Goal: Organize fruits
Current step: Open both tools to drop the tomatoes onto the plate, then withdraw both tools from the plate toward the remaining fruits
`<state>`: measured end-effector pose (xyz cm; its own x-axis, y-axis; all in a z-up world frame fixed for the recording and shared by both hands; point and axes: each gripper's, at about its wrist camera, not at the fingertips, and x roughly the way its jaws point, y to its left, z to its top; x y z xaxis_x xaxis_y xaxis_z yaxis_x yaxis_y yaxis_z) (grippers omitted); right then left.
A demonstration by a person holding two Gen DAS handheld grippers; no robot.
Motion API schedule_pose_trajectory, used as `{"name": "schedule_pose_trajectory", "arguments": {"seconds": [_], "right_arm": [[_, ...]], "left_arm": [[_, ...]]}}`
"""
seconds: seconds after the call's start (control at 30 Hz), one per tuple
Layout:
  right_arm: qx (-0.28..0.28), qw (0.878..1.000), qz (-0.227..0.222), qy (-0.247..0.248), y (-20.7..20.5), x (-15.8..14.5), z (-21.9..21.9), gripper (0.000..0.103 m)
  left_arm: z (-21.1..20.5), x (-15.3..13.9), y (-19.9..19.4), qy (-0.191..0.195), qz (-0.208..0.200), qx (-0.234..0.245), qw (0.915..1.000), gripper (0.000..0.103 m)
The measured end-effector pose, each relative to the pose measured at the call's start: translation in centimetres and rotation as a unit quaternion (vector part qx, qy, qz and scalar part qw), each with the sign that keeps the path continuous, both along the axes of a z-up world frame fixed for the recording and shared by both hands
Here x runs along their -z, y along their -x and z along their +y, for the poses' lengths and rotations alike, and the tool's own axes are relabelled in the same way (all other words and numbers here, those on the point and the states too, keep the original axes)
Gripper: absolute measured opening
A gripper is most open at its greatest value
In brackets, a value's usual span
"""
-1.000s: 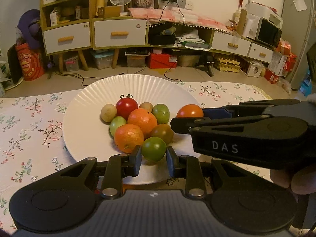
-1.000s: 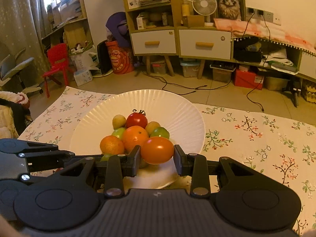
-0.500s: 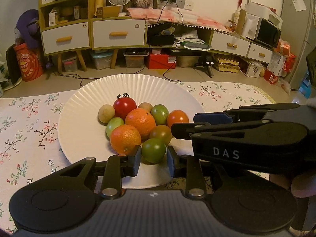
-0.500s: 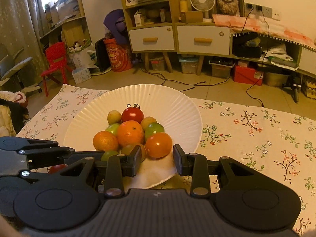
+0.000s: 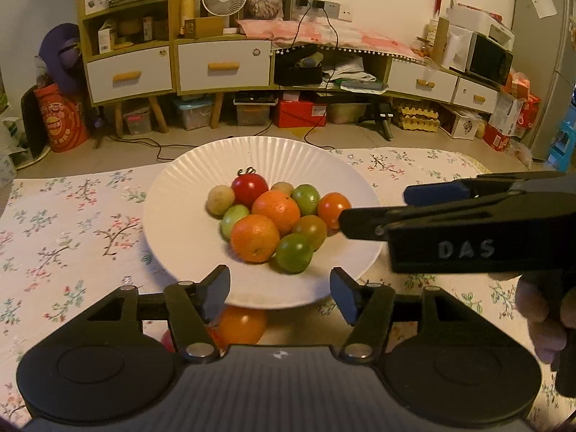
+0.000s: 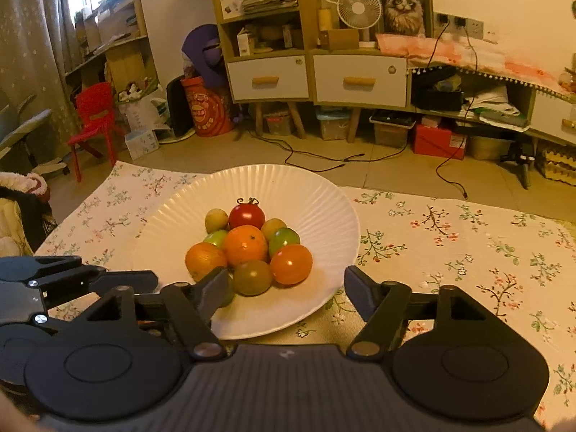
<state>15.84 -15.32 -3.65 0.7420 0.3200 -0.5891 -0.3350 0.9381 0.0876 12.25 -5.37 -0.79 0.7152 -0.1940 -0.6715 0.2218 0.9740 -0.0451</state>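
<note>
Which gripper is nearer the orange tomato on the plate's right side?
Right. The right gripper has the orange tomato just ahead, between its opening fingers, untouched. The left gripper sits further back at the plate's near rim, behind a green tomato.

White ribbed plate [image 5: 180,223] sits on a floral tablecloth [image 5: 72,237], holding a tight cluster of fruit: red tomato [image 5: 250,189] with stem at the back, two oranges [image 5: 255,238] touching near the middle, green tomato [image 5: 294,253] at the front, orange tomato [image 5: 333,209] on the right edge of the pile. Left gripper [image 5: 280,288] hangs over the plate's near rim, jaws opening, nothing between them. Below the rim, another orange fruit [image 5: 242,325] lies on the cloth beside the left finger. Right gripper [image 5: 363,212] reaches in from the right, tip just beside the orange tomato, a hand [image 5: 543,316] on its handle.
</note>
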Motion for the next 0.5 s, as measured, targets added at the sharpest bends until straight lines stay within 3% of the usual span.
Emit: {"name": "schedule_pose_trajectory", "arguments": {"seconds": [0.5], "right_arm": [[0.012, 1.0, 0.003, 0.011, 2.9, 0.2, 1.2, 0.084]], "left_arm": [[3.3, -0.5, 3.2, -0.013, 0.003, -0.013, 0.9998, 0.077]]}}
